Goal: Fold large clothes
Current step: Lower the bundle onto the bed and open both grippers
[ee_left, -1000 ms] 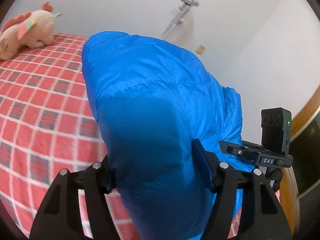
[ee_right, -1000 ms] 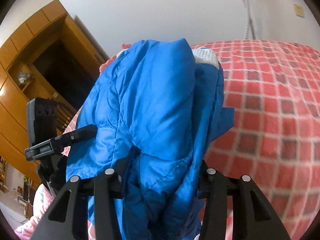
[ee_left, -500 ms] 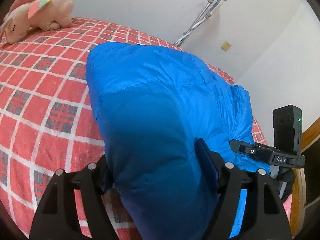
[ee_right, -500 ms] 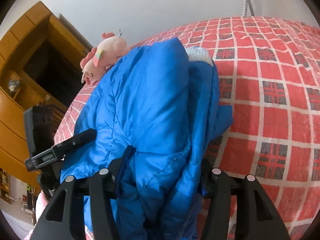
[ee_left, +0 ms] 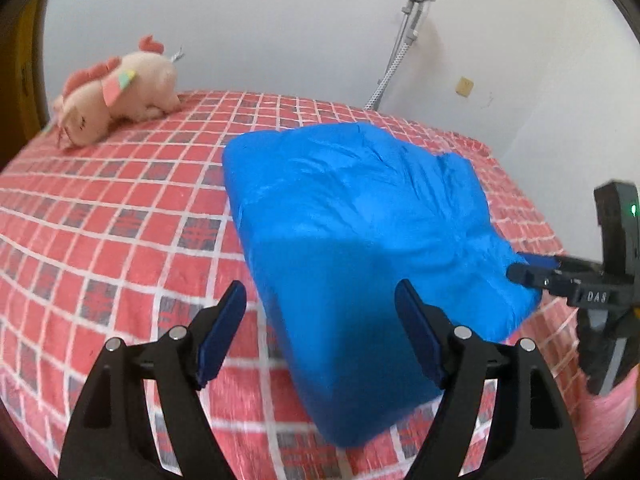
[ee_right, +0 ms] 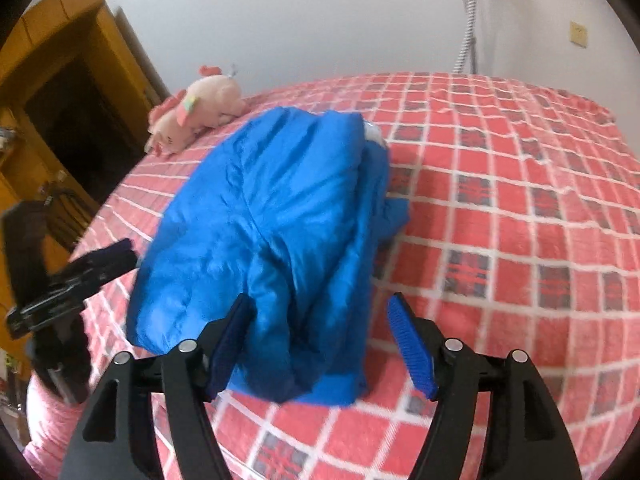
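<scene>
A bright blue puffy jacket lies folded into a thick bundle on the red checked bedcover. My left gripper is open, its pads standing off the bundle's near end, which lies between them. My right gripper is opening at the other near corner: a fold of the jacket sits between the jaws, and the right pad is clear of the cloth. Each gripper also shows in the other's view, the right gripper at the jacket's right edge and the left gripper at its left edge.
A pink plush toy lies at the bed's far left. A metal pole leans on the white wall behind the bed. A wooden wardrobe stands to the left. Bare bedcover stretches right of the jacket.
The jacket, held up in both shut grippers before, now rests on the bed. Both grippers have opened off it and drawn back a little.
</scene>
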Tool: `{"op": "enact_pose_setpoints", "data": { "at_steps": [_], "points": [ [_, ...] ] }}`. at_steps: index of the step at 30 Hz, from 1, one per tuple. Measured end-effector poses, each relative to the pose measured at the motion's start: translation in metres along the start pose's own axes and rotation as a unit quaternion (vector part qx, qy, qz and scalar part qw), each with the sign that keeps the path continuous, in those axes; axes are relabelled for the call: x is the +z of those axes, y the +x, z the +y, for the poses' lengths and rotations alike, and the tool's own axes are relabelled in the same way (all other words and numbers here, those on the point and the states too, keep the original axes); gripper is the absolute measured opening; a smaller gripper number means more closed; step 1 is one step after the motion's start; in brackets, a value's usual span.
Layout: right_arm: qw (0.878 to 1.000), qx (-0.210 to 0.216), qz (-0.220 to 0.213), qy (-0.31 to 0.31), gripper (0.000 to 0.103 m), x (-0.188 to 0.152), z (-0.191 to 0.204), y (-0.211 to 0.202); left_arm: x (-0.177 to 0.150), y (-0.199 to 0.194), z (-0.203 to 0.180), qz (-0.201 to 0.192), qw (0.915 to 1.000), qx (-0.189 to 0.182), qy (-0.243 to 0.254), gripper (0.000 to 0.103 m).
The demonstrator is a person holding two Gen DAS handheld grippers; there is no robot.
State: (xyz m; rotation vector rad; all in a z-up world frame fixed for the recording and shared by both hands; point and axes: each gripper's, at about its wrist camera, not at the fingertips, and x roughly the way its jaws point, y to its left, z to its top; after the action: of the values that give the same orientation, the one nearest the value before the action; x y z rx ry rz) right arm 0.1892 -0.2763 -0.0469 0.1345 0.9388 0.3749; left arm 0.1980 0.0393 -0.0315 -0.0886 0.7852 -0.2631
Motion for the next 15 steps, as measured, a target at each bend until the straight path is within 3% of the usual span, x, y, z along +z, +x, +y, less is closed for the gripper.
{"op": "enact_pose_setpoints", "data": {
  "at_steps": [4, 10, 15],
  "points": [
    [1.000, -0.029, 0.006, -0.005, 0.070, -0.013, -0.005, 0.008, -0.014, 0.009, -0.011, 0.009, 0.9993, 0.027, 0.025, 0.077],
    [0.999, -0.026, 0.022, 0.015, 0.071, -0.025, -0.015, 0.037, -0.025, 0.028, 0.001, 0.025, 0.9997, 0.003, 0.001, 0.077],
    [1.000, -0.012, 0.000, 0.029, 0.071, -0.028, -0.018, 0.025, -0.026, 0.022, 0.001, 0.026, 0.9995, 0.010, -0.017, 0.077]
  ]
}}
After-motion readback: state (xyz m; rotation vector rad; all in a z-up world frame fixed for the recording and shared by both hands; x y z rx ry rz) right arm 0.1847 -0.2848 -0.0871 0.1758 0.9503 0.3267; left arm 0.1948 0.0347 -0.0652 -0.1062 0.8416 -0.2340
